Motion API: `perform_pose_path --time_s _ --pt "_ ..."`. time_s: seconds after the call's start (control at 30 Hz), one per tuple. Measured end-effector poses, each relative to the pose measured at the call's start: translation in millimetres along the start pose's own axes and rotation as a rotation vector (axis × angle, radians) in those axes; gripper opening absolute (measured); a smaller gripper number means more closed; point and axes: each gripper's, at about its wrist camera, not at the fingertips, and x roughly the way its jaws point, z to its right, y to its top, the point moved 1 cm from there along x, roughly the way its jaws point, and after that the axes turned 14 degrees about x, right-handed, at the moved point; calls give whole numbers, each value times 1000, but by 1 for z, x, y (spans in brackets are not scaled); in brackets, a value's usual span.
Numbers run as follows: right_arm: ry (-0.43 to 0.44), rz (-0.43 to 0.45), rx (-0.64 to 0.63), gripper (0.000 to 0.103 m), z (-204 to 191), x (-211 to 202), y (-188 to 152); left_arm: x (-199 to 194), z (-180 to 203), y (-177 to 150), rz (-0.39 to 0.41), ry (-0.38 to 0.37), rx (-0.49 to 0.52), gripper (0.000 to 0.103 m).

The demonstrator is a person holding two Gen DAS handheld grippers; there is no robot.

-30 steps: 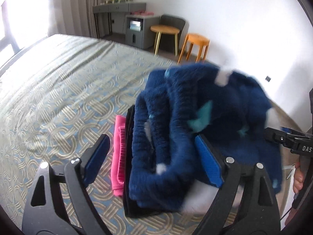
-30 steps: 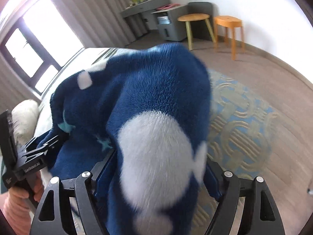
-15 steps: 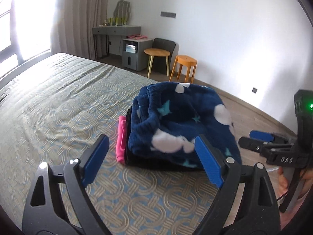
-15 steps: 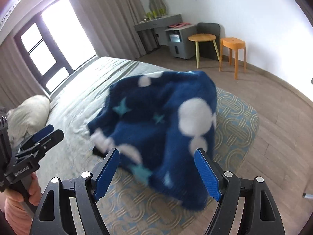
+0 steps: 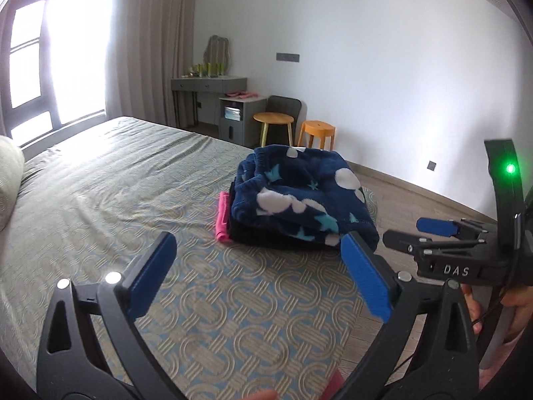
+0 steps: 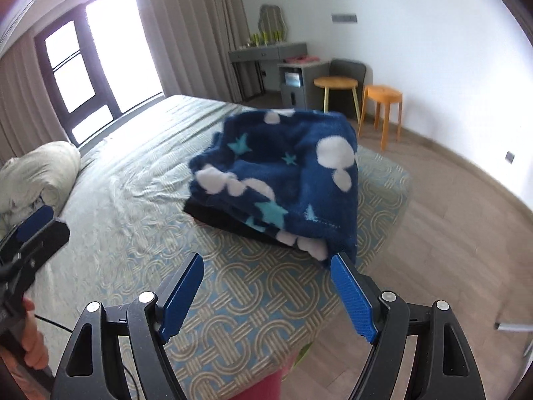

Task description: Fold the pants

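Note:
Folded navy fleece pants (image 5: 303,196) with white dots and teal stars lie on top of a stack near the bed's far corner, over a black garment (image 5: 266,238) and a pink one (image 5: 222,216). They also show in the right wrist view (image 6: 283,173). My left gripper (image 5: 260,260) is open and empty, held back from the stack above the bedspread. My right gripper (image 6: 266,276) is open and empty, just short of the pants' near edge; it also shows at the right of the left wrist view (image 5: 433,230).
The patterned bedspread (image 5: 133,200) covers the bed. A pale pillow (image 6: 36,173) lies at the left. Beyond the bed stand a round wooden table (image 5: 273,120), an orange stool (image 5: 318,130), a grey cabinet (image 5: 240,116) and a dressing table. Wood floor (image 6: 449,233) lies right of the bed.
Both grippers let go of the navy pants and pulled back from the stack. The pants, held up a second ago, now rest folded on top of the stack.

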Motion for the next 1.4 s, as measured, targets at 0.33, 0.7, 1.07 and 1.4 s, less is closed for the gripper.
perform_pose_path --time_s 0.33,0.7,1.07,1.4 --pt "-37 84 12 81 -7 -41 -24 -31 10 -28 15 37 -94 99" --pt "-39 86 18 82 27 -46 -52 -37 55 -31 -10 109 -22 99" --pt "-44 170 53 82 50 -51 -46 -19 85 -25 -42 90 23 99" --pt "-63 169 78 83 57 -50 -44 -17 90 -26 -48 104 30 99"
